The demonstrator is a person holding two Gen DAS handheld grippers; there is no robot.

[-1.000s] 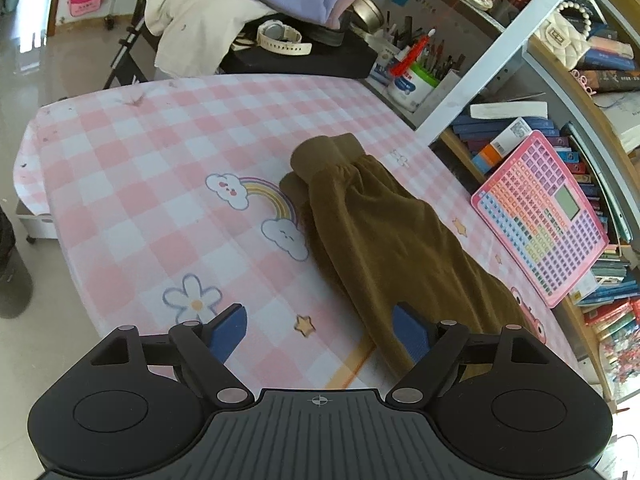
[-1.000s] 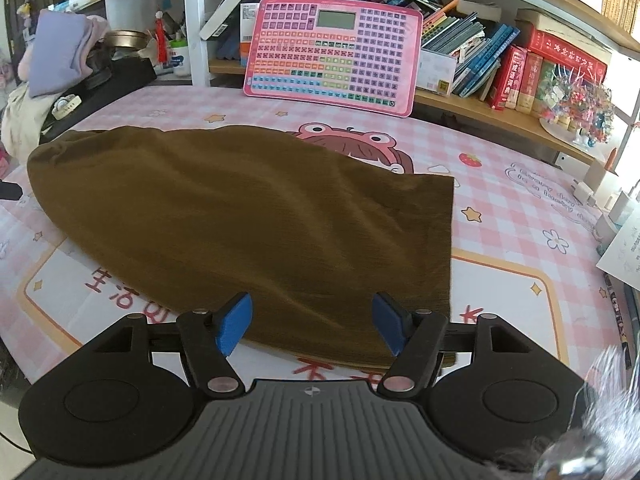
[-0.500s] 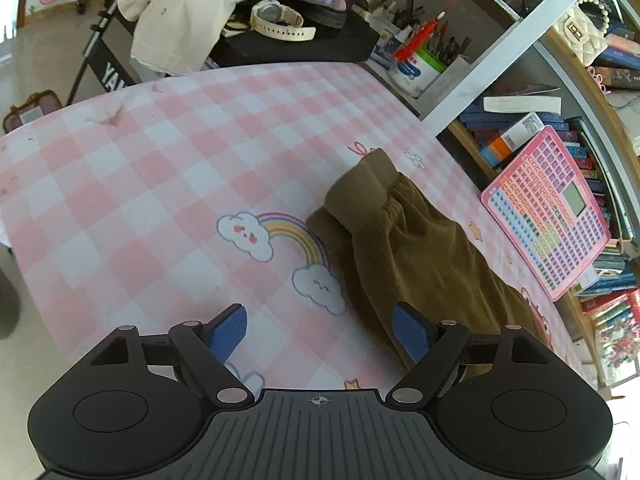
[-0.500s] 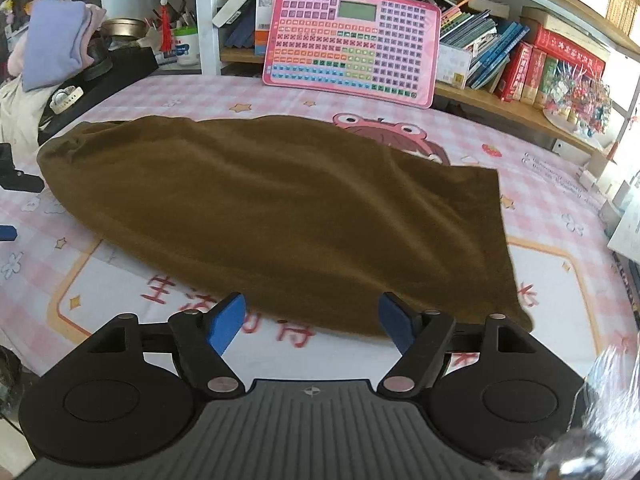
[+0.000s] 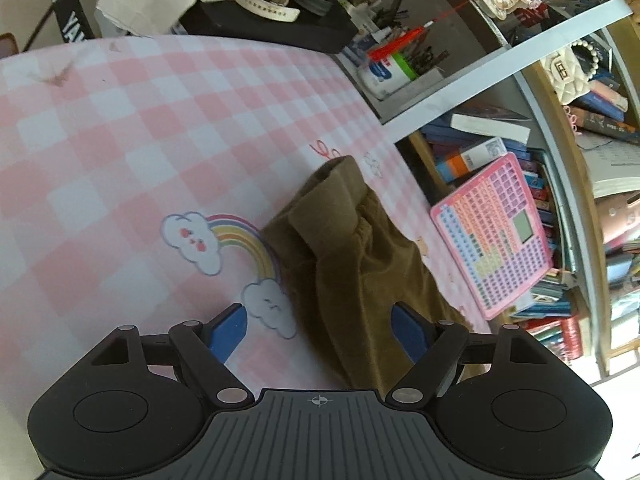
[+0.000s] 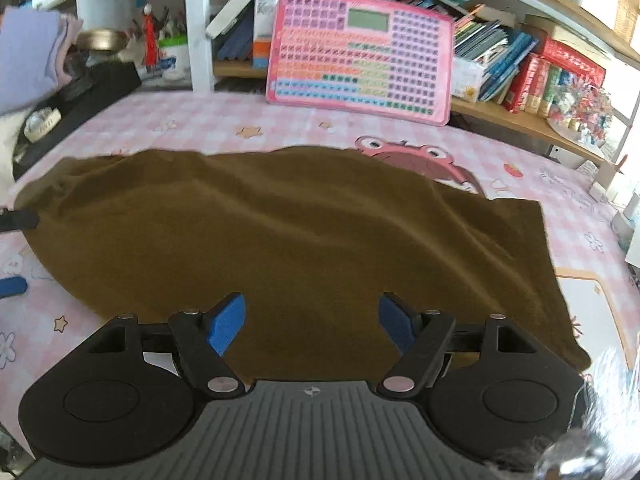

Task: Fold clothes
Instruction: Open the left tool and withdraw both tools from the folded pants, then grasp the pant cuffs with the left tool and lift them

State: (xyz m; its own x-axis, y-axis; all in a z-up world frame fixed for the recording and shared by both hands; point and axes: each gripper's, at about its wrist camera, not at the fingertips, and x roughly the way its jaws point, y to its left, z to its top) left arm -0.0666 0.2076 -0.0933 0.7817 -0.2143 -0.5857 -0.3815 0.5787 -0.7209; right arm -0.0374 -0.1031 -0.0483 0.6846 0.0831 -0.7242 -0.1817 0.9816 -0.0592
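Brown trousers (image 6: 296, 232) lie folded lengthwise on the pink checked tablecloth (image 5: 120, 140). In the left wrist view their cuffed leg end (image 5: 332, 204) points away from me. My left gripper (image 5: 320, 332) is open and empty, just above the cloth and the trousers' edge near the cuffs. My right gripper (image 6: 312, 320) is open and empty over the trousers' near long edge, towards the waist end (image 6: 532, 264). The left gripper's blue fingertips (image 6: 12, 286) show at the left of the right wrist view.
A pink toy keyboard (image 6: 360, 64) leans on the bookshelf (image 6: 520, 116) behind the table. A black case (image 5: 272, 28) with a watch, piled clothes (image 6: 28, 56) and a pen pot (image 5: 388, 72) stand past the cuff end. The table's edge runs along the left.
My left gripper has moved forward along the trousers towards the cuffs. My right gripper has pulled back a little and risen. Both stay open; the trousers lie as before.
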